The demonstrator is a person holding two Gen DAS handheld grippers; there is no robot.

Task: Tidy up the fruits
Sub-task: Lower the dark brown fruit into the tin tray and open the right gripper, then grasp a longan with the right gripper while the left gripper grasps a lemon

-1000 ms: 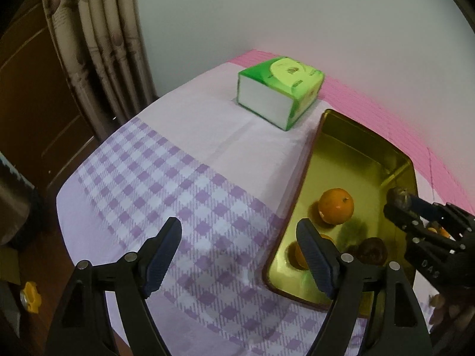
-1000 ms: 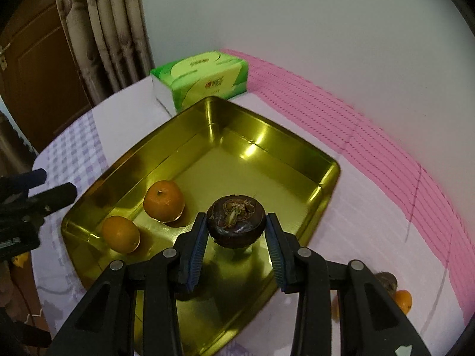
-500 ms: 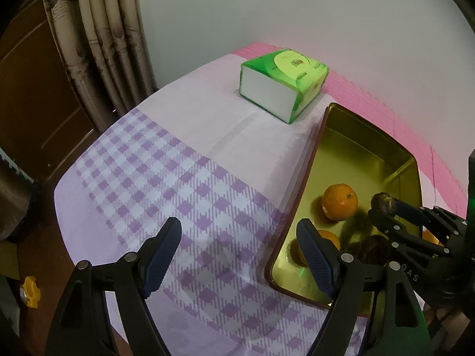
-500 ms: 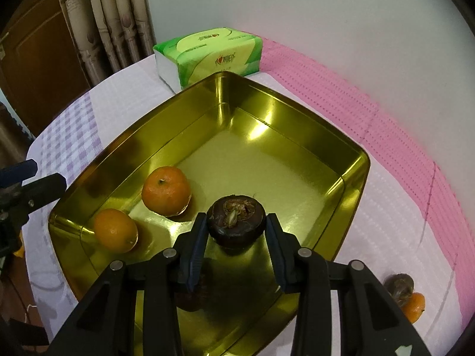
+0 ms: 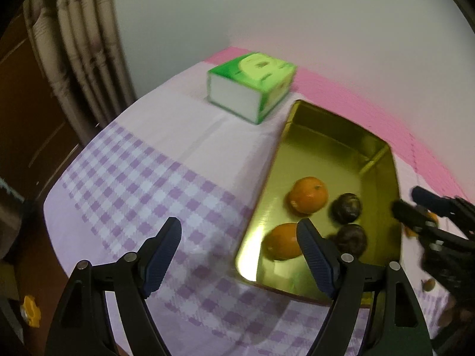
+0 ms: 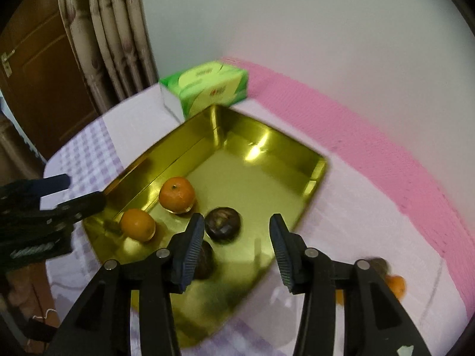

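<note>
Now the drop step is ending: my right tool (image 6: 236, 237) is opening, its jaws apart with nothing between them, and the dark round fruit (image 6: 222, 227) lies on the floor of the gold tray (image 6: 268, 142) just beyond the pads. A second dark fruit (image 6: 204, 259) sits nearer, partly hidden behind the left pad. Two oranges are also in the tray, one far (image 6: 177, 195) and one near (image 6: 137, 225), both toward its left wall.

My left tool (image 5: 239, 250) hangs wide open over the checked cloth of the bench (image 5: 124, 178), left of the tray, holding nothing.

Outside the tray, on the bench near its right corner, I make out a small orange (image 6: 396, 286) and a dark fruit (image 6: 377, 264) close together; the picture is blurred there, so I cannot tell whether they touch.

Next, I judge, the right tool should swing right to that pair, with jaws spread wider than the fruit, then close on one of them without nudging the other off. A green tissue box (image 6: 207, 87) stands far behind the tray, out of the way.
</note>
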